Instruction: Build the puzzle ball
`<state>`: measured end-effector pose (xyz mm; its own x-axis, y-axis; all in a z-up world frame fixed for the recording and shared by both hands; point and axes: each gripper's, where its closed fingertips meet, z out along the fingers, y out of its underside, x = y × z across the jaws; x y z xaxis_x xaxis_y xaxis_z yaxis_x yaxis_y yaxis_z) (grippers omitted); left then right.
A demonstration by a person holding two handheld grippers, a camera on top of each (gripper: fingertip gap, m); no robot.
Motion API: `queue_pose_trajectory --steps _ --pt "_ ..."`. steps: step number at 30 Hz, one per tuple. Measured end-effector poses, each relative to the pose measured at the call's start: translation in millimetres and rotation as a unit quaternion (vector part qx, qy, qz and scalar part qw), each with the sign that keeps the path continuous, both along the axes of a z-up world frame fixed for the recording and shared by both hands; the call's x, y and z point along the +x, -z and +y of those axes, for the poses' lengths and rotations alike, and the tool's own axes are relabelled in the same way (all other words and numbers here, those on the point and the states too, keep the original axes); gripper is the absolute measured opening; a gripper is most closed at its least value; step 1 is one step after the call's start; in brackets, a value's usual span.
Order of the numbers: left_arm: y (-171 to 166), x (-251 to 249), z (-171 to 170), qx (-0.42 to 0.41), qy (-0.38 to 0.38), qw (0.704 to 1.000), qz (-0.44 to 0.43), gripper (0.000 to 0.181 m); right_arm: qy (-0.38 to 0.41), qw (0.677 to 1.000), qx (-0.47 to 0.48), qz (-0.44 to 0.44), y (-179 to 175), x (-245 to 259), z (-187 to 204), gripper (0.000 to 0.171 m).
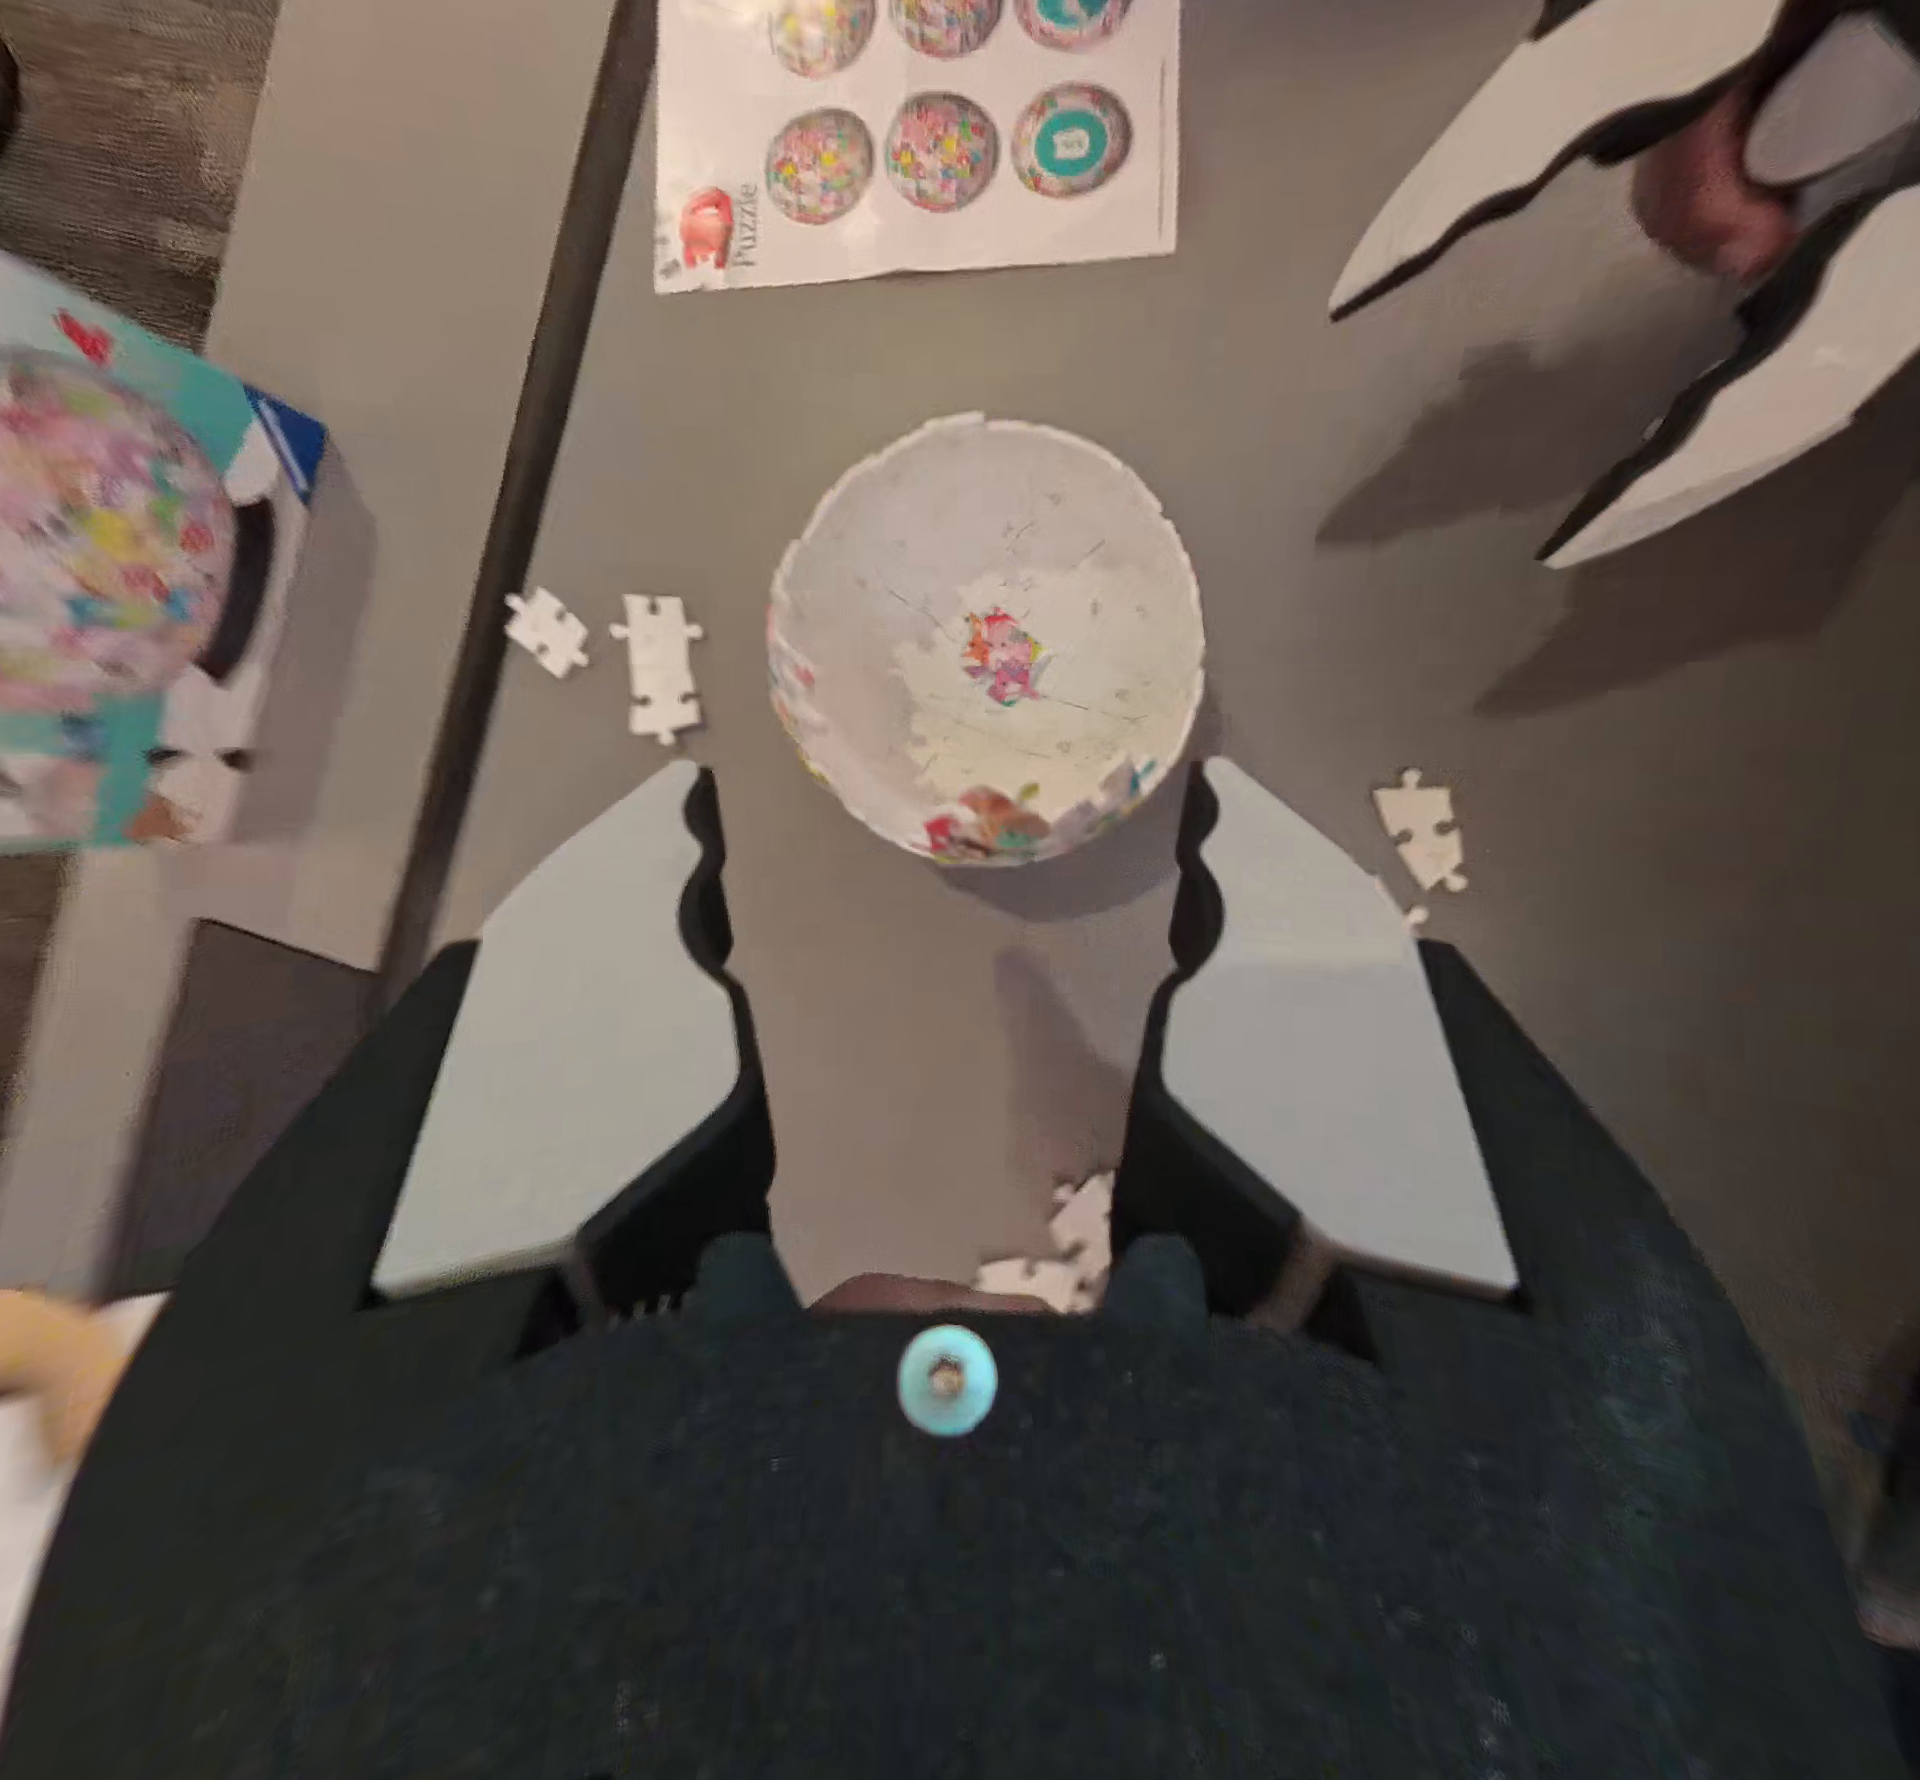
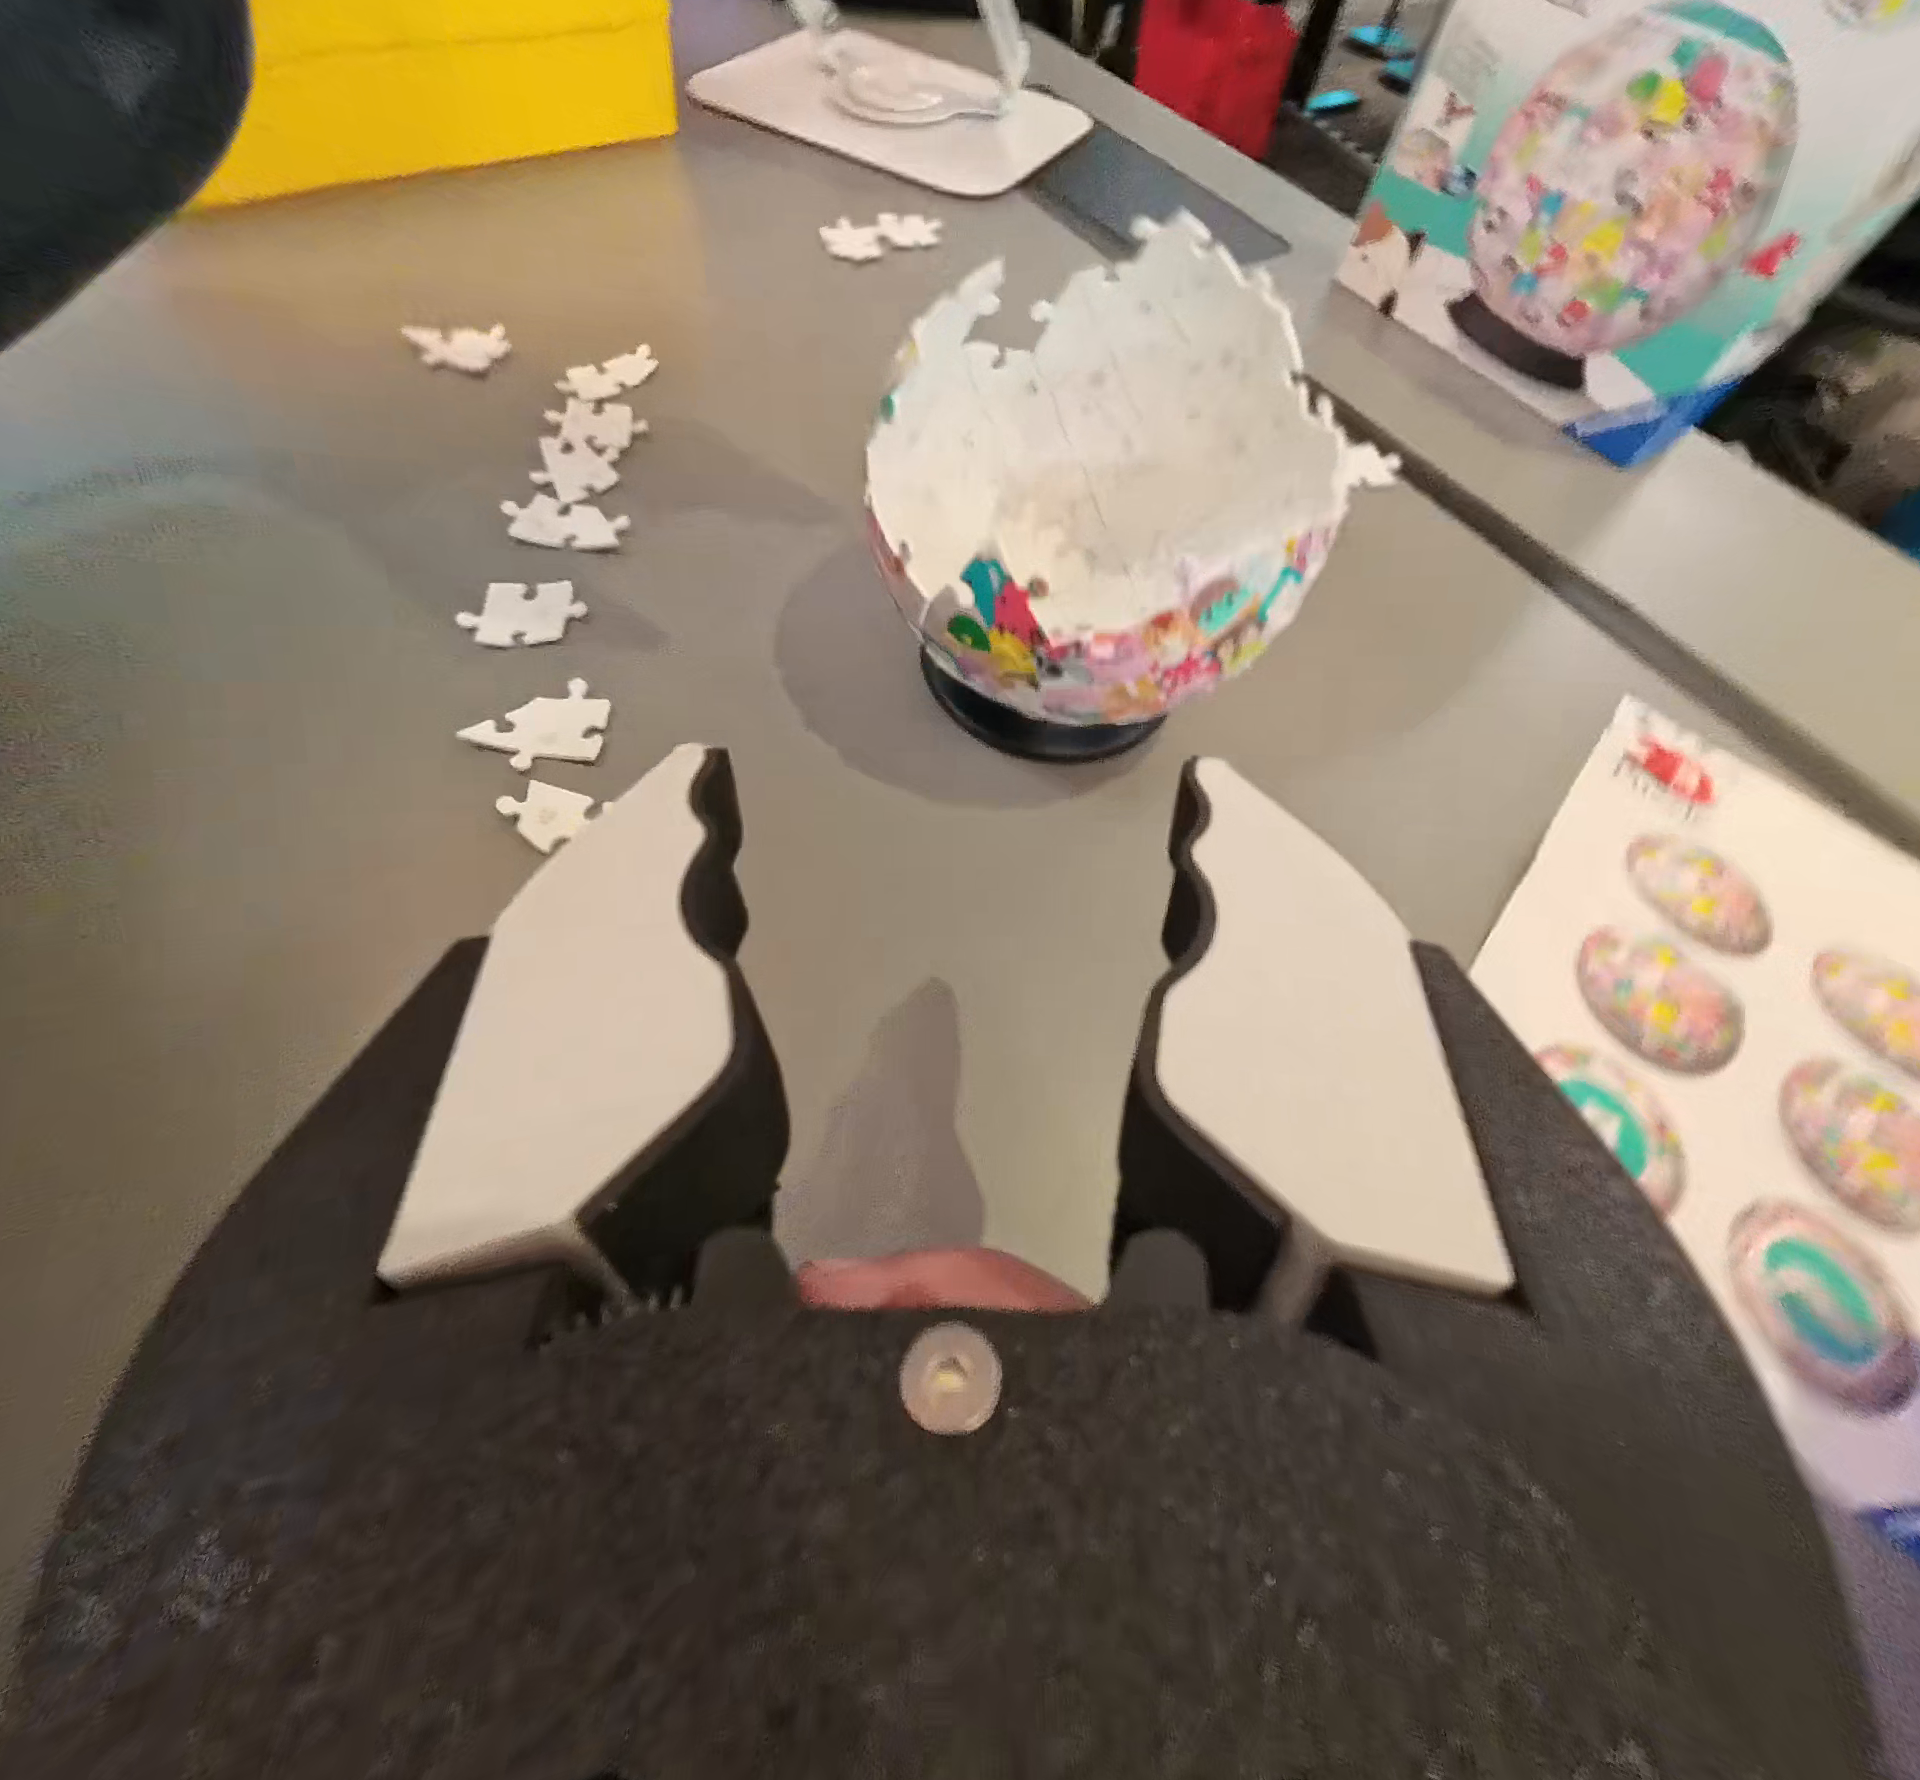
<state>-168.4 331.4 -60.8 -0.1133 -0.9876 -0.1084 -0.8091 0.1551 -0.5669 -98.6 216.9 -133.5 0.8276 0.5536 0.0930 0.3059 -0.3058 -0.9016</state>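
both grippers empty, left gripper point(image 1: 951, 774) and right gripper point(image 2: 956, 764) spread wide, near puzzle ball point(image 2: 1101, 504)

One half-built puzzle ball point(image 2: 1101, 504) stands on one dark round stand point(image 2: 1039, 728). Loose white puzzle pieces lie on the tabletop point(image 2: 312, 899): the right wrist view shows about nine clusters of them, among them one point(image 2: 520, 613) to the left of the ball and one point(image 2: 881, 236) behind it; blur keeps the exact number uncertain. There is one printed sheet point(image 1: 914, 83) showing six ball pictures, one puzzle box point(image 2: 1621, 172), one yellow box point(image 2: 436, 26), and two hand-held grippers, the left hand-held gripper point(image 1: 951, 774) and the right hand-held gripper point(image 2: 956, 774).
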Motion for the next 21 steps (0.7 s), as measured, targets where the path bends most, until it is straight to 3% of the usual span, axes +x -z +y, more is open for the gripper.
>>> queue_pose_trajectory --steps 4,7,9,11,15,21 --pt "43.0 -31.5 5.1 -0.085 -0.091 0.984 -0.125 0.08 -0.051 0.997 0.003 -0.059 -22.0 1.1 23.8 0.074" --pt "69.7 -34.5 10.0 -0.137 -0.133 0.962 -0.196 0.084 -0.053 0.998 -0.017 -0.015 -17.1 10.9 44.6 0.075" --pt "82.2 -33.3 10.8 -0.181 -0.145 0.948 -0.219 0.088 -0.066 0.994 -0.056 0.059 -11.5 8.0 49.5 0.08" --pt "85.1 -30.2 9.9 -0.217 -0.138 0.934 -0.247 0.088 -0.089 0.986 -0.077 0.12 -13.5 -2.5 51.7 0.091" --pt "92.0 -24.4 9.3 -0.266 -0.122 0.921 -0.256 0.099 -0.031 0.991 -0.089 0.09 4.0 3.5 72.4 0.114" --pt "97.5 -7.7 -2.3 -0.327 -0.088 0.904 -0.26 0.105 -0.033 0.985 -0.14 0.1 25.8 -7.8 78.2 0.118"
